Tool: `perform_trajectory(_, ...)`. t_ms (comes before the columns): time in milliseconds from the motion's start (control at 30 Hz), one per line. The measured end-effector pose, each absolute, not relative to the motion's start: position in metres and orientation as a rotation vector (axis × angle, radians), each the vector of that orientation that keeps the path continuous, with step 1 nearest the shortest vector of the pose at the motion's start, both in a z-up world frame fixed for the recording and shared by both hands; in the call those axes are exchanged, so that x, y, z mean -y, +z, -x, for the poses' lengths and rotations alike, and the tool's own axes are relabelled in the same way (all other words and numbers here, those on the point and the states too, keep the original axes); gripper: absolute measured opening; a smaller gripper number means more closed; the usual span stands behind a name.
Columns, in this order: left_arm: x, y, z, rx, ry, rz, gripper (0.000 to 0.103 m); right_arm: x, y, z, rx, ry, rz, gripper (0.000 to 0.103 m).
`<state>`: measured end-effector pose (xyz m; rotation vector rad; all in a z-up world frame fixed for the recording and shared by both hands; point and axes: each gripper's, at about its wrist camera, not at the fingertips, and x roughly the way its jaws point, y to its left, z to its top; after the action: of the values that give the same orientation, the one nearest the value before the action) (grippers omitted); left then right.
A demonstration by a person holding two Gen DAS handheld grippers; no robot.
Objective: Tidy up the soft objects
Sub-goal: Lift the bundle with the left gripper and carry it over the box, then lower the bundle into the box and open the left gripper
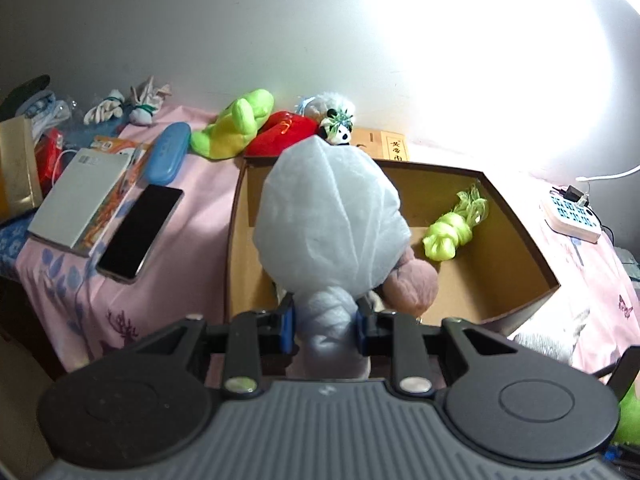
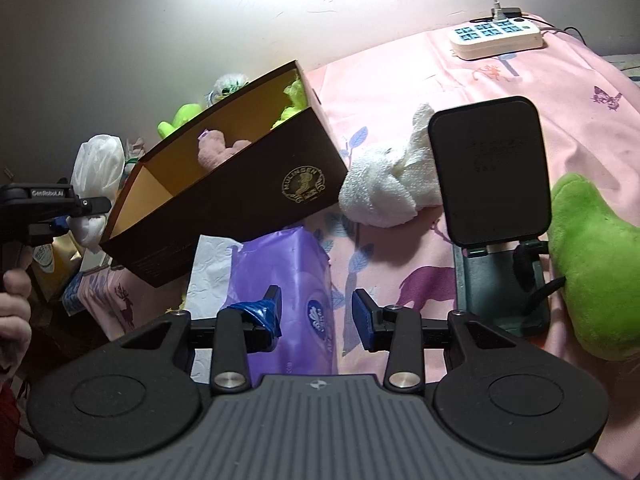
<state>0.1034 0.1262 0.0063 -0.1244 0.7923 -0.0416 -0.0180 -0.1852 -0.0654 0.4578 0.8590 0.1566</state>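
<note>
Two labels can be read: "MULINSEN" in gold on the box (image 2: 240, 200) and "GenRobot.AI" on the left gripper (image 1: 326, 320). Its fingers pinch the knotted neck of a pale, translucent bundle (image 1: 328, 216), which stands bulb-up, long axis upright, above the box's near edge. The right gripper (image 2: 316, 312) fingers are part-open, empty.

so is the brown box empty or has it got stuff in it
Not empty. The brown box holds a lime-green knotted bundle and a pink plush on its tan floor.
</note>
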Motion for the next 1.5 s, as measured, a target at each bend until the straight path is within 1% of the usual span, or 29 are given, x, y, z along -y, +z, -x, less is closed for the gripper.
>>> perform_trajectory(200,-0.113,-0.014,-0.159,-0.871,-0.052,0.173,0.026,0.202,-0.067,0.023,-0.844,0.073,-0.492,0.022)
perform_trajectory(400,-0.106,-0.030,-0.194,-0.917,-0.022,0.152,0.027,0.212,-0.071,0.027,-0.844,0.020,-0.516,0.022)
perform_trajectory(533,-0.104,-0.040,-0.204,-0.942,-0.013,0.137,0.030,0.214,-0.073,0.027,-0.848,0.005,-0.522,0.022)
perform_trajectory(600,-0.105,-0.044,-0.206,-0.950,0.000,0.132,0.036,0.214,-0.074,0.027,-0.852,0.003,-0.521,0.022)
perform_trajectory(633,-0.106,-0.046,-0.208,-0.953,0.008,0.132,0.043,0.213,-0.074,0.026,-0.853,0.003,-0.521,0.022)
perform_trajectory(667,-0.107,-0.047,-0.208,-0.954,0.013,0.133,0.047,0.213,-0.074,0.026,-0.854,0.002,-0.520,0.022)
perform_trajectory(700,-0.107,-0.049,-0.209,-0.955,0.017,0.130,0.048,0.213,-0.074,0.025,-0.856,0.003,-0.520,0.022)
perform_trajectory(767,-0.107,-0.050,-0.208,-0.953,0.025,0.120,0.056,0.212,-0.075,0.024,-0.858,0.006,-0.519,0.022)
perform_trajectory(800,-0.107,-0.049,-0.208,-0.949,0.029,0.114,0.057,0.211,-0.075,0.024,-0.860,0.008,-0.517,0.022)
perform_trajectory(1233,-0.089,-0.037,-0.185,-0.898,0.061,-0.010,0.063,0.206,-0.076,0.017,-0.870,0.049,-0.501,0.022)
perform_trajectory(1500,-0.084,-0.028,-0.173,-0.882,0.090,-0.038,0.064,0.206,-0.078,0.014,-0.881,0.078,-0.504,0.022)
